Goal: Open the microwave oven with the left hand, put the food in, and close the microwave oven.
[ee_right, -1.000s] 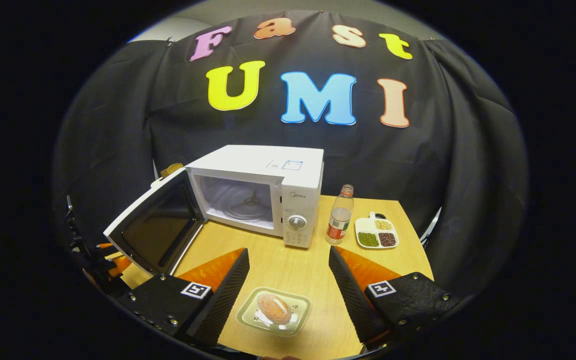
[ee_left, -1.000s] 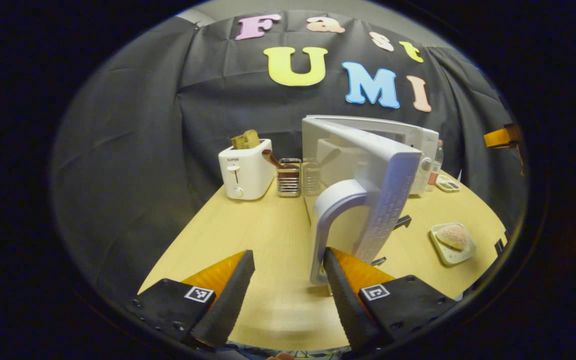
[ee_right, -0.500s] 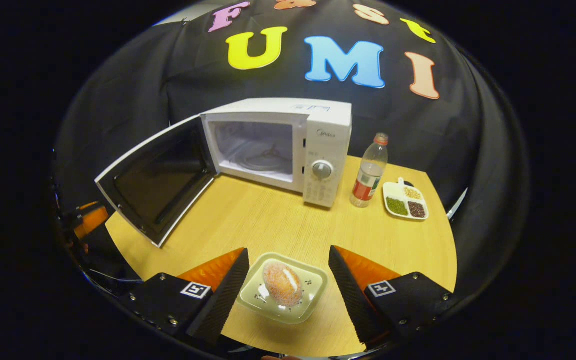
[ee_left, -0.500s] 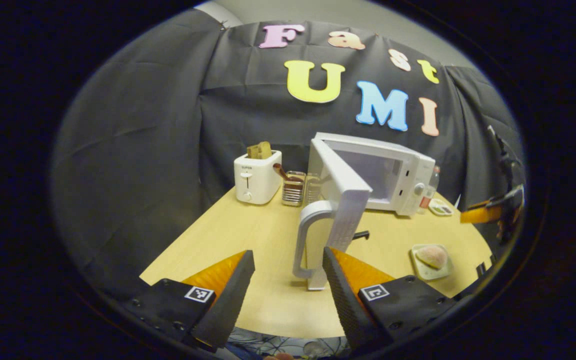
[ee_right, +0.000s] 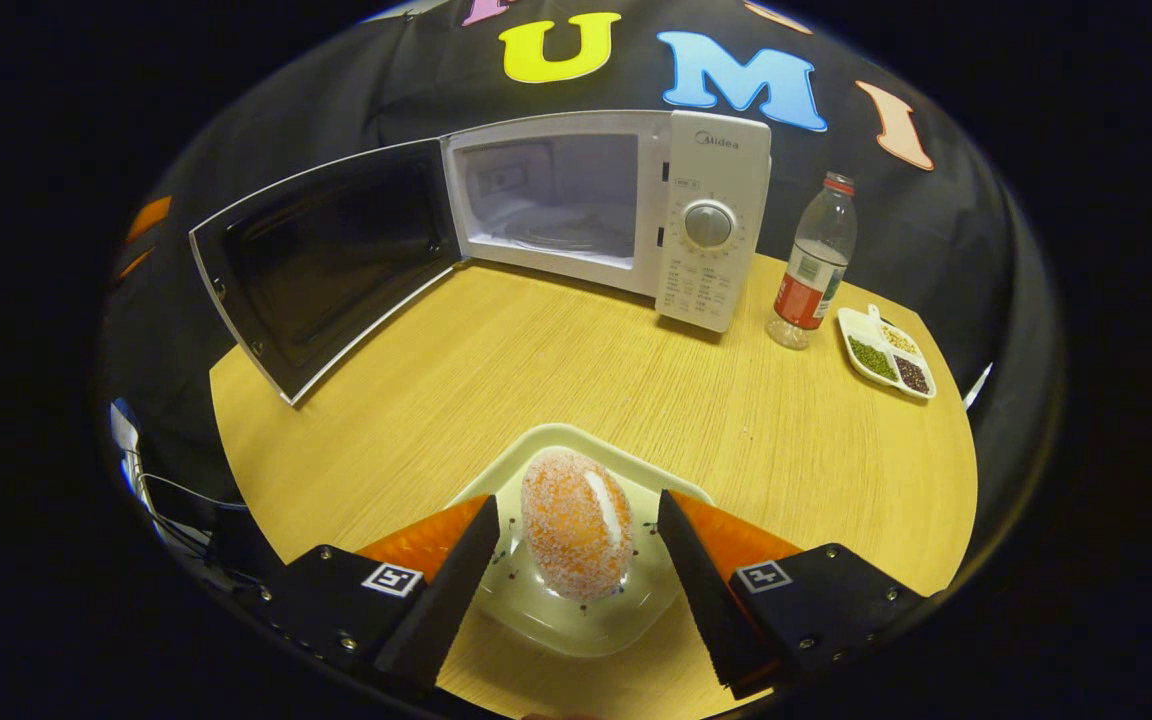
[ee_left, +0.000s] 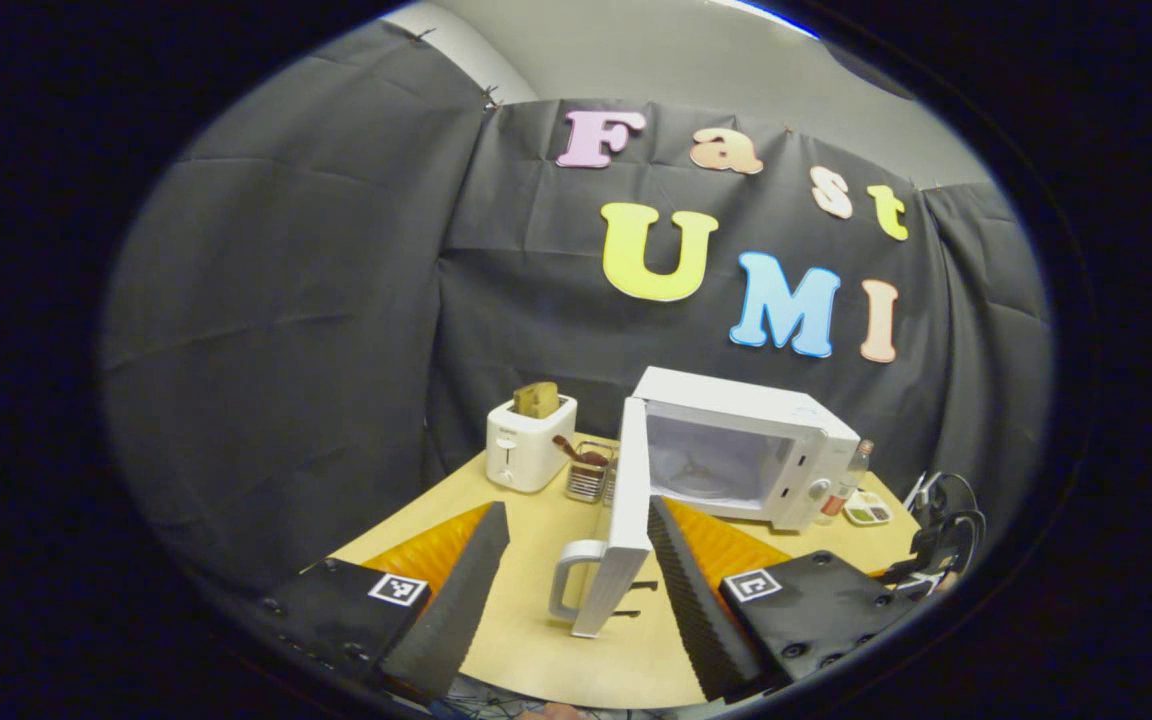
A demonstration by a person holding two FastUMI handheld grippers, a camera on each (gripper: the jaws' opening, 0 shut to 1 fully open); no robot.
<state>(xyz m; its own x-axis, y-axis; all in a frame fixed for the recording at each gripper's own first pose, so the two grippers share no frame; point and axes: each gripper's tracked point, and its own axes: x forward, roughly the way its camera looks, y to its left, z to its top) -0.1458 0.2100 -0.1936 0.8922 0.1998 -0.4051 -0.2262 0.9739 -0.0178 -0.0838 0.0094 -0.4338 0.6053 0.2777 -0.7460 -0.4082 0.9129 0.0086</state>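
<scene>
Brightness: both views were evenly lit and moderately bright on the wooden table (ee_right: pixel 576 370); the dark cloth wall stayed dim.
Light source: overhead, judging by the bright microwave (ee_right: pixel 636 190) top and the short shadow just under its control panel.
Glare: soft sheen on the plate (ee_right: pixel 576 625) beneath the food.
Blur: none noticeable; near fingers slightly soft.
Distortion: strong fisheye bending, table edge curved, corners darkened.

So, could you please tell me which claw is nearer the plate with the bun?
Right. The right claw straddles the plate, fingers either side of the bun; the left claw is back by the open door's edge.
</scene>
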